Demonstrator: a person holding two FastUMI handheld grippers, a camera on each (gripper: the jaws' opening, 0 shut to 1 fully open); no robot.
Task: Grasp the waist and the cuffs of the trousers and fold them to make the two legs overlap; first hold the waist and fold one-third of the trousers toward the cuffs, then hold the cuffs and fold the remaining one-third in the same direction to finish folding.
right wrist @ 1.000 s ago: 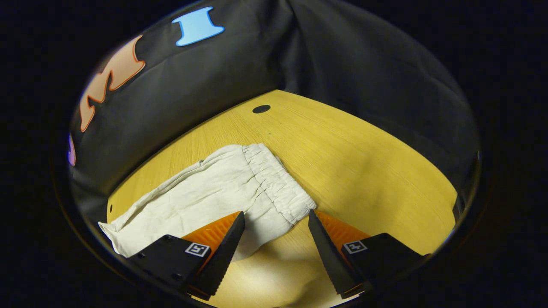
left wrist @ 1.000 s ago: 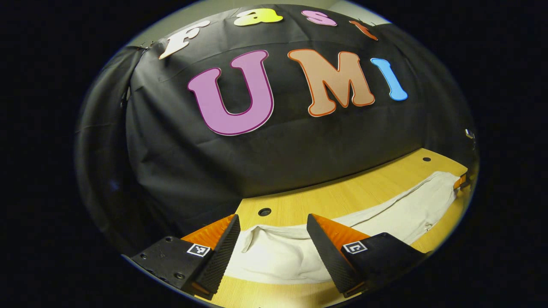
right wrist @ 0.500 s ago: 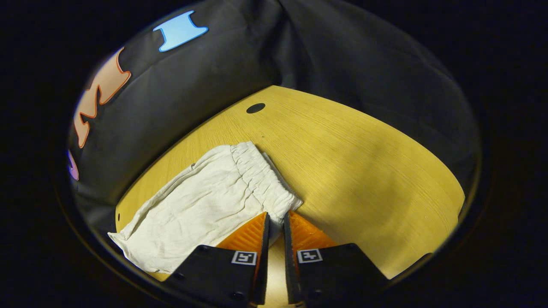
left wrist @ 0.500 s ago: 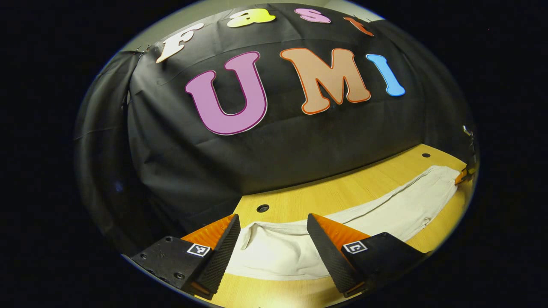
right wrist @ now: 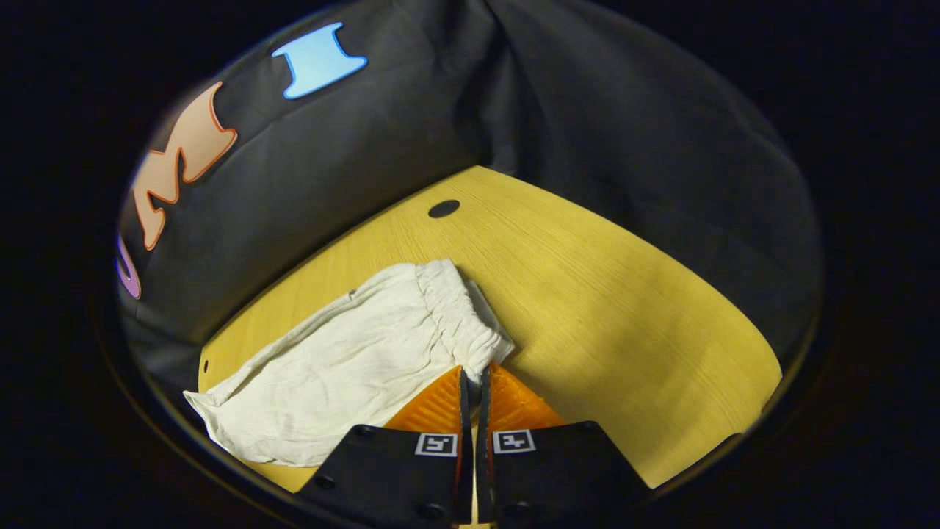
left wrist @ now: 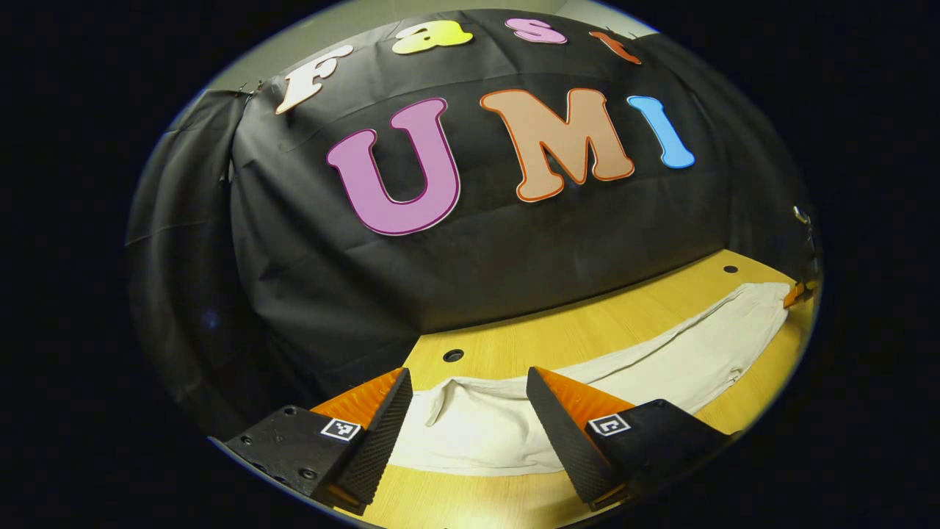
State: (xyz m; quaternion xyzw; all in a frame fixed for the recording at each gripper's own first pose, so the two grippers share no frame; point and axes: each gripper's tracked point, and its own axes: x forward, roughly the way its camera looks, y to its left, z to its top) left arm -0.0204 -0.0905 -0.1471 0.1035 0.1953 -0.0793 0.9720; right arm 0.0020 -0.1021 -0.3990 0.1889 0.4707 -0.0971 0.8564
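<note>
Cream trousers lie stretched across the yellow wooden table. Their cuff end rests flat between the spread fingers of my left gripper, which is open and hovers low over it. In the right gripper view the gathered elastic waist points toward me. My right gripper is shut on the near corner of that waist. The rest of the trousers runs off to the left. A small part of the right gripper shows at the waist end in the left gripper view.
The table has round holes near its far edge. Black cloth walls close in behind and at both sides. Bare tabletop spreads to the right of the waist.
My right gripper went from open to shut on the waist corner, bunching the waistband slightly. The left gripper stayed open over the cuffs and barely shifted.
</note>
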